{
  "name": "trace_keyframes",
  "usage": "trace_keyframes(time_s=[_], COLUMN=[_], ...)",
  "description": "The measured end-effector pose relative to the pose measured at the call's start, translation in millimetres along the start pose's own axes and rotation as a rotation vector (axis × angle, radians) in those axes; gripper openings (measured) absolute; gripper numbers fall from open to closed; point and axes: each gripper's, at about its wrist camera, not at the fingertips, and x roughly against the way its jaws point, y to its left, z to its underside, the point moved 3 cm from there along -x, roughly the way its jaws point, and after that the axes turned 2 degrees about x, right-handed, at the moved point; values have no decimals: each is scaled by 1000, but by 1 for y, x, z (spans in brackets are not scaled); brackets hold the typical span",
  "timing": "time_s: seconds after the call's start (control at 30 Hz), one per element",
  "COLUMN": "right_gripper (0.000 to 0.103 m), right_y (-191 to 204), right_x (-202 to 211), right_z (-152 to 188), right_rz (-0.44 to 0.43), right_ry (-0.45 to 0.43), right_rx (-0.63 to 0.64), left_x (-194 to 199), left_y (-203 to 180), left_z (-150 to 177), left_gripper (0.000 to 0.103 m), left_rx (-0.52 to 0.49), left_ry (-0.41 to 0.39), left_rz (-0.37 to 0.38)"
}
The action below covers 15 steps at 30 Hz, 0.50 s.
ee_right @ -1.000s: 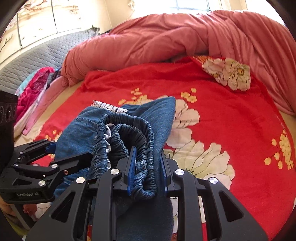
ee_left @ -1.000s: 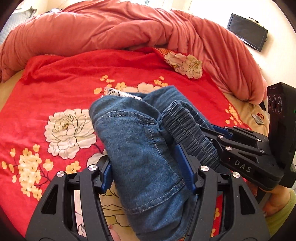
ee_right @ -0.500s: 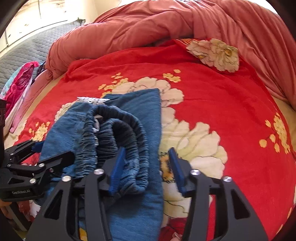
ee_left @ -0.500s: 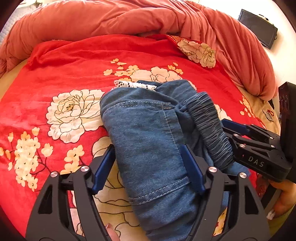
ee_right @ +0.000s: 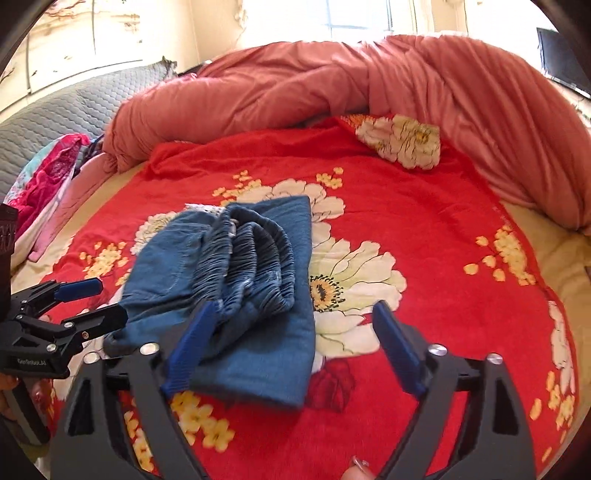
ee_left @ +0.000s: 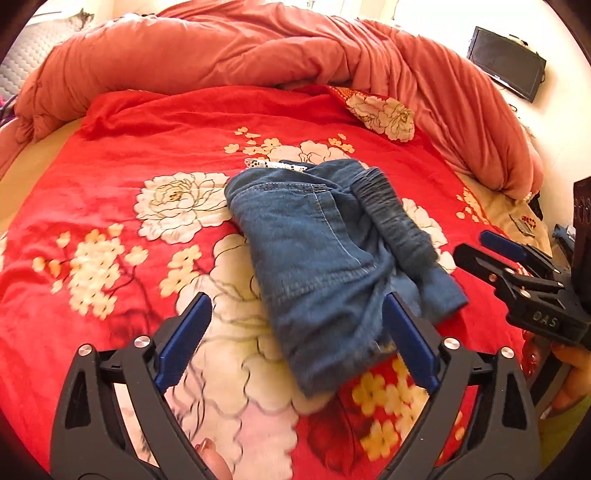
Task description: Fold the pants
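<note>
Both tongs have just been opening and are letting go: left tongs [ee_left: 295, 332] spread wide, right tongs [ee_right: 291, 347] spread too, nothing pinched in either. Pants [ee_left: 317, 258] are lying folded mid-bed on the red blanket [ee_left: 147, 140]. Likely release step; best backing straight off so the bunched waistband [ee_right: 255, 266] isn't dragging loose.

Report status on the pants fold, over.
Left gripper and right gripper: jaws just opened, nothing held. Folded denim pants lie bundled on red floral blanket. Nothing in the way.

Bright daylight, window [ee_right: 360, 22] glare, fisheye edges, slight blur.
</note>
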Motion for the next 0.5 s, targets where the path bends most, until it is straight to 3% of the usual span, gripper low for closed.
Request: trace_keyframes(time_s=[0.17,0.2,0.3,0.5], right_gripper=[87,94,96,96], right_y=[12,14,18,24], right_x=[34,40,58,84], right_z=[4,6,10,23], right_rz=[-1,0,4,18], right_ry=[-61,-70,-95,-110], right_rx=[36,43,61,75], left_x=[23,28,38,44], left_y=[-7,-9,-14,-19], left_z=[6,8,14,38], left_gripper=[93,94,94,94], left_rx=[-2,-3,-15,1], left_ry=[-33,-42,-56,-25], left_rz=[6,11,6,10])
